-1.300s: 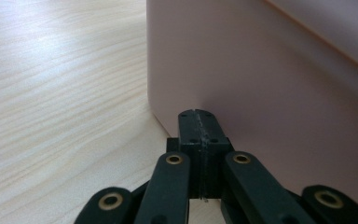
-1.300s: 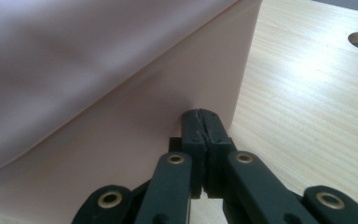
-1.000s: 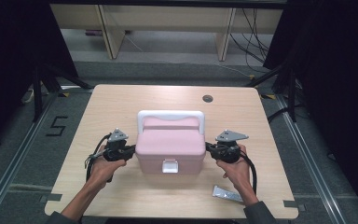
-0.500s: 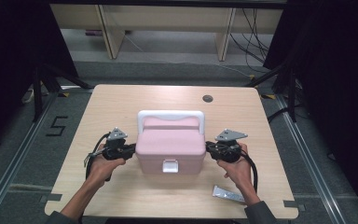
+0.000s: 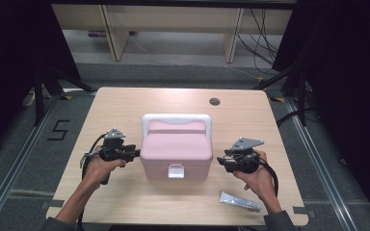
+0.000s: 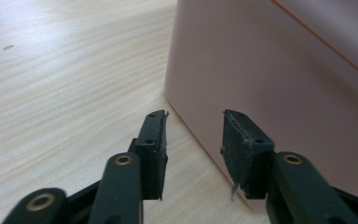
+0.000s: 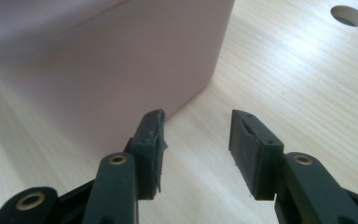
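A pink box (image 5: 176, 149) with a white handle (image 5: 176, 119) and a white front latch (image 5: 175, 170) stands in the middle of the wooden table (image 5: 125, 103). My left gripper (image 5: 136, 154) sits just left of the box, pointing at its side wall (image 6: 270, 79). My right gripper (image 5: 219, 162) faces the box's right wall (image 7: 121, 70). Both pairs of jaws have just been opening and stand apart with nothing between them. In the gripper views the left gripper (image 6: 193, 140) and right gripper (image 7: 196, 140) show bare gaps over the tabletop.
A small silver tube (image 5: 241, 201) lies on the table near the front right edge, beside the person's right forearm. A round cable hole (image 5: 215, 101) sits at the back right. Bare wood lies behind the box and at the far left.
Both grippers have drawn slightly away from the box's sides, and their jaws have parted. The box has not moved.
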{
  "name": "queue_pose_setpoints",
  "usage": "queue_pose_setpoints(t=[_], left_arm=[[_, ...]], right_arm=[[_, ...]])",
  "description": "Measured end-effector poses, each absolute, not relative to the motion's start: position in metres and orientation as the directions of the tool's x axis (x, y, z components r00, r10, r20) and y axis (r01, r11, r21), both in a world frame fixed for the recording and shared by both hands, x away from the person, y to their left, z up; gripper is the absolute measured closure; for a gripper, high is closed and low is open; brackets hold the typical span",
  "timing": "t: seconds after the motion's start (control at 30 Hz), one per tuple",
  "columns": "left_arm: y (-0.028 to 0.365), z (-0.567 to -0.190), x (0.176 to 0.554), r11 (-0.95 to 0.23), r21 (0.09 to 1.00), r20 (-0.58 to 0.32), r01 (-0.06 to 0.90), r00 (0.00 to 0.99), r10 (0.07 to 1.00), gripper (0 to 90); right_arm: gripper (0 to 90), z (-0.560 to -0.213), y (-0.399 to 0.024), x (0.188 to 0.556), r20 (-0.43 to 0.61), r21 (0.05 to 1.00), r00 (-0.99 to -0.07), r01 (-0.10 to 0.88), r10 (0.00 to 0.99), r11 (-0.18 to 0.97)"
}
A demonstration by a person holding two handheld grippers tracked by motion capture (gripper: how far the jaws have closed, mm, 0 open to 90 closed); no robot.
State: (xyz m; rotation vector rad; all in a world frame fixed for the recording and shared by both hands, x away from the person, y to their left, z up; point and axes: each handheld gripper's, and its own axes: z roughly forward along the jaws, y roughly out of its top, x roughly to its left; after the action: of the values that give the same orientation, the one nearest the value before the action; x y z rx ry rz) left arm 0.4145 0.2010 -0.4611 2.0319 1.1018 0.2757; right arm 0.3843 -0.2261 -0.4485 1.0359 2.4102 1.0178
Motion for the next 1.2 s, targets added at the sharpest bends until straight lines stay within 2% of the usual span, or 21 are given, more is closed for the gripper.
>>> queue_pose_setpoints(t=[0.1, 0.23, 0.27, 0.4, 0.47, 0.6, 0.83, 0.9, 1.2], left_arm=[[0.203, -0.461, 0.416, -0.289, 0.733, -0.187, 0.616, 0.59, 0.785, 54.8], [0.209, -0.457, 0.419, -0.281, 0.721, -0.208, 0.634, 0.584, 0.785, 49.9], [0.212, -0.453, 0.42, -0.275, 0.714, -0.217, 0.644, 0.576, 0.788, 48.0], [0.216, -0.446, 0.42, -0.278, 0.713, -0.224, 0.644, 0.584, 0.78, 44.7], [0.218, -0.439, 0.421, -0.271, 0.706, -0.233, 0.655, 0.576, 0.783, 38.5], [0.219, -0.436, 0.421, -0.283, 0.702, -0.233, 0.653, 0.587, 0.775, 33.3], [0.224, -0.424, 0.421, -0.276, 0.721, -0.254, 0.636, 0.613, 0.748, 30.7], [0.225, -0.42, 0.42, -0.248, 0.736, -0.265, 0.629, 0.606, 0.75, 25.0], [0.23, -0.407, 0.412, -0.258, 0.757, -0.262, 0.6, 0.641, 0.722, 16.3]], right_arm=[[52.9, -0.447, -0.23, 0.382, -0.025, 0.712, -0.696, 0.491, 0.718, 0.501], [45.9, -0.447, -0.235, 0.375, -0.02, 0.693, -0.693, 0.51, 0.72, 0.51], [40.8, -0.449, -0.238, 0.374, -0.037, 0.678, -0.717, 0.494, 0.696, 0.545], [36.3, -0.45, -0.242, 0.369, -0.026, 0.656, -0.711, 0.518, 0.702, 0.549], [33.2, -0.452, -0.248, 0.366, -0.034, 0.654, -0.731, 0.499, 0.681, 0.569], [31.6, -0.454, -0.255, 0.361, -0.038, 0.642, -0.732, 0.504, 0.68, 0.578], [28.7, -0.458, -0.255, 0.355, -0.046, 0.627, -0.728, 0.512, 0.684, 0.587], [28.1, -0.46, -0.255, 0.354, -0.047, 0.621, -0.726, 0.517, 0.686, 0.589], [21.5, -0.462, -0.259, 0.349, -0.049, 0.605, -0.756, 0.498, 0.653, 0.622]])
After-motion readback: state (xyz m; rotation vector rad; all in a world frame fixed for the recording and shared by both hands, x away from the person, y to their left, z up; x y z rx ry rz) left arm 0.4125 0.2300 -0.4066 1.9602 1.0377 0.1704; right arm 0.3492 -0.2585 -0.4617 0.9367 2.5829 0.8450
